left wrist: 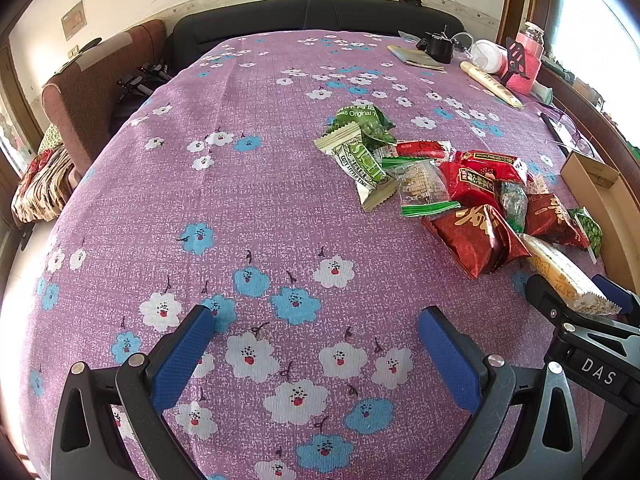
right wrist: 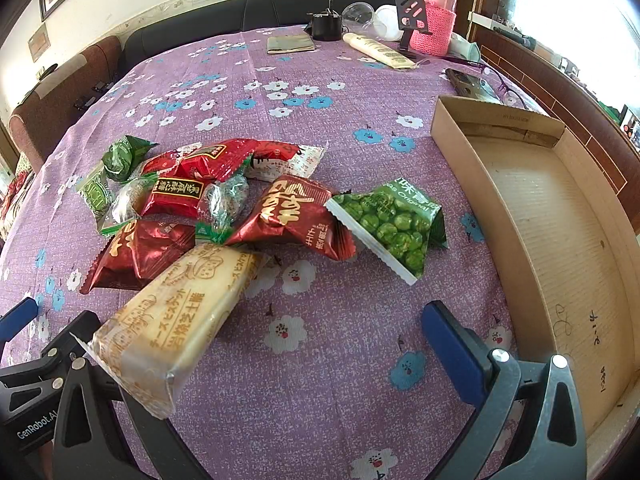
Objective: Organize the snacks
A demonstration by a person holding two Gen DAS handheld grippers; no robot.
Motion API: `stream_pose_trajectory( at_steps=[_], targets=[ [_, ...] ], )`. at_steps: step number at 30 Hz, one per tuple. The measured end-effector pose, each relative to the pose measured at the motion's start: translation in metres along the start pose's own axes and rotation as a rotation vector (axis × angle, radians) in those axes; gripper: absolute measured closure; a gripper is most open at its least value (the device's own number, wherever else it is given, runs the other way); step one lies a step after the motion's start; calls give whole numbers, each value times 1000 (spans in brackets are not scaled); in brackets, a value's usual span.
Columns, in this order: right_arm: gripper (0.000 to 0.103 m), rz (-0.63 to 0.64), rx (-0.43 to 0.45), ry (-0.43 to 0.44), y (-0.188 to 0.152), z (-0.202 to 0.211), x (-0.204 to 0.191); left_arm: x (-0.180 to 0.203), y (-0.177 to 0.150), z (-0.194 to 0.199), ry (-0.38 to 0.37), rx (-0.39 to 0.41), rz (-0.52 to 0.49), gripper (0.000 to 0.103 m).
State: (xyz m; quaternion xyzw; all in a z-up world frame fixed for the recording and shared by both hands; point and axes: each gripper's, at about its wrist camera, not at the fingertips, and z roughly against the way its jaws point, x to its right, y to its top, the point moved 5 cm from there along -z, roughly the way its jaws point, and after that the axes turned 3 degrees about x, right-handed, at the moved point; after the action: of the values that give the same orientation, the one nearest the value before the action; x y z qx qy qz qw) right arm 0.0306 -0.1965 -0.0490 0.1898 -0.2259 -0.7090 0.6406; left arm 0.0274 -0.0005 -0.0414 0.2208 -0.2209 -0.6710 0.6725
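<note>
Right wrist view: cardboard box (right wrist: 560,216) holds nothing beside snack packets (right wrist: 224,200)

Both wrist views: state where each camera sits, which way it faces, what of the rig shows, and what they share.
Left wrist: on the left tool, angled down over the purple floral tablecloth; its open blue fingers show, with the right tool at the right edge.
Right wrist: on the right tool, angled down at the cheese biscuit pack and cardboard box; one blue finger shows.
Shared: the snack pile, biscuit pack, box, pink bottle.
</note>
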Motion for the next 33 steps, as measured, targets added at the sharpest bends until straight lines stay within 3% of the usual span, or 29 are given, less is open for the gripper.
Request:
stream_pose_trajectory(
  at_steps=[21,25,30,33],
  targets=[
    [0,1,-1,3,0,1,0,0,0,0,1,0,1,0],
    [0,100,-55,84,-3,-1,-5,0,0,0,0,1,2,0],
    [0,190,-80,275,-23,28,-8,-4,-1,1,-24,0,-19,0],
    [11,257,-37,337,-29,51,-8,-1,-1,5,-46,9,-23,0]
  ],
)
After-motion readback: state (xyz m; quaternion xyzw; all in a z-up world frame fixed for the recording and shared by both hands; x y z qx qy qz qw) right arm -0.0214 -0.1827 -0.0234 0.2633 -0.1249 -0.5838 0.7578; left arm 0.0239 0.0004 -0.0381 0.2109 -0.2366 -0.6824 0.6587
